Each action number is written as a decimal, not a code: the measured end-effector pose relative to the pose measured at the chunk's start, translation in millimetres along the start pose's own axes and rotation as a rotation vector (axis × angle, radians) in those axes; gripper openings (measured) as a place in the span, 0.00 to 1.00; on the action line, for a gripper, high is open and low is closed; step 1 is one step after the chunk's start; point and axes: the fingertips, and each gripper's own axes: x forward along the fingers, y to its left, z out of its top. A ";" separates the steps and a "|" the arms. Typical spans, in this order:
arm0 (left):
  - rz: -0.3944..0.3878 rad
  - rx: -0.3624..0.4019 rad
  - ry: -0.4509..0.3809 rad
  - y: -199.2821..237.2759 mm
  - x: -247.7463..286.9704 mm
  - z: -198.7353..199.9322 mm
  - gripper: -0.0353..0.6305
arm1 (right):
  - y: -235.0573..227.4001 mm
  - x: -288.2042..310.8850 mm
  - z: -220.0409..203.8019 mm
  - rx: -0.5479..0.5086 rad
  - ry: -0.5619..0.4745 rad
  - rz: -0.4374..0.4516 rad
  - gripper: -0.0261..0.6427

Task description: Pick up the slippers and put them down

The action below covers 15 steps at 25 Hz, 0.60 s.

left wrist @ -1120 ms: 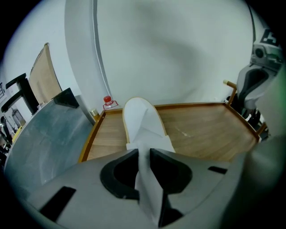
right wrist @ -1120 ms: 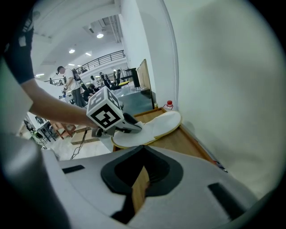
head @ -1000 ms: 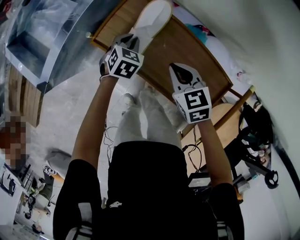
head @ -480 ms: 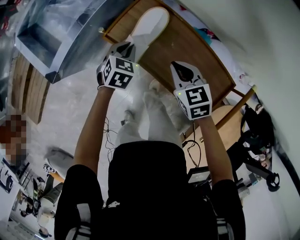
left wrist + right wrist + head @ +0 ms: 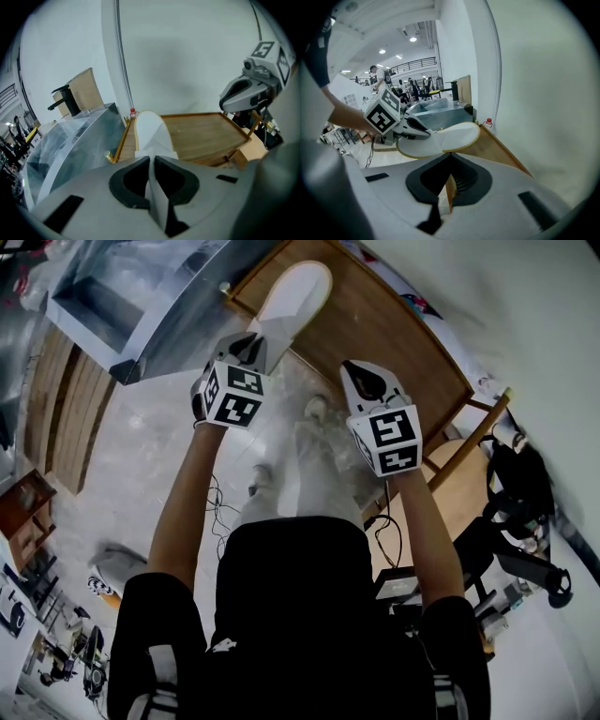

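A white slipper (image 5: 295, 296) with a tan-edged sole hangs over the left end of the wooden table (image 5: 375, 324). My left gripper (image 5: 255, 341) is shut on its heel end, and its jaws have closed tighter in the last second. In the left gripper view the thin white slipper (image 5: 151, 133) is pinched between the jaws of the left gripper (image 5: 152, 160). My right gripper (image 5: 356, 371) hovers over the table's near edge, shut and with nothing in it. The right gripper view shows the slipper (image 5: 450, 136) held level by the left gripper (image 5: 412, 129), ahead of the right gripper (image 5: 449, 161).
A clear plastic-covered bin (image 5: 122, 306) stands left of the table. A red-capped bottle (image 5: 133, 112) sits at the table's far corner by the white wall. A wooden chair (image 5: 459, 474) is at the right. Cables (image 5: 220, 512) lie on the floor near my legs.
Both grippers have risen. The left one has carried the slipper up off the table's left end. The right one stays empty beside it.
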 end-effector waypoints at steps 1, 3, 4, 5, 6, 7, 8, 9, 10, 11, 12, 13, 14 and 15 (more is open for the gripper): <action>0.003 -0.001 -0.005 0.1 -7.6 -1.6 0.10 | 5.4 -4.2 2.0 -0.004 -0.005 -0.005 0.02; 0.008 -0.005 -0.022 0.6 -23.8 -4.1 0.10 | 16.3 -12.3 5.8 -0.013 -0.014 -0.015 0.02; 0.011 -0.006 -0.032 0.9 -32.4 -5.5 0.10 | 22.2 -16.3 7.5 -0.019 -0.019 -0.021 0.02; 0.014 -0.006 -0.042 1.2 -41.4 -7.4 0.10 | 28.6 -20.4 9.2 -0.025 -0.024 -0.026 0.02; 0.016 -0.006 -0.052 1.4 -50.7 -9.8 0.10 | 35.6 -24.7 11.2 -0.031 -0.029 -0.033 0.02; 0.019 -0.005 -0.062 1.6 -60.1 -12.7 0.10 | 42.9 -29.4 13.8 -0.038 -0.036 -0.039 0.02; 0.022 -0.004 -0.070 1.4 -69.6 -16.3 0.10 | 50.7 -34.6 16.8 -0.045 -0.044 -0.045 0.02; 0.025 -0.003 -0.076 0.7 -79.2 -20.4 0.10 | 58.9 -40.1 20.0 -0.053 -0.054 -0.051 0.02; 0.028 -0.003 -0.083 -0.6 -88.9 -24.7 0.10 | 67.3 -45.9 23.0 -0.061 -0.064 -0.056 0.02; 0.031 -0.003 -0.091 -2.3 -98.6 -28.7 0.10 | 75.5 -51.8 25.7 -0.070 -0.075 -0.062 0.02; 0.033 -0.005 -0.100 -3.8 -108.4 -32.0 0.10 | 83.3 -57.5 28.3 -0.079 -0.086 -0.068 0.02; 0.036 -0.007 -0.111 -5.1 -118.4 -34.8 0.10 | 90.8 -63.2 30.8 -0.088 -0.098 -0.075 0.02; 0.039 -0.011 -0.121 -6.6 -129.0 -37.7 0.10 | 98.6 -69.2 32.9 -0.094 -0.108 -0.082 0.02; 0.043 -0.015 -0.129 -8.3 -140.2 -41.7 0.10 | 107.3 -75.4 34.4 -0.097 -0.116 -0.086 0.02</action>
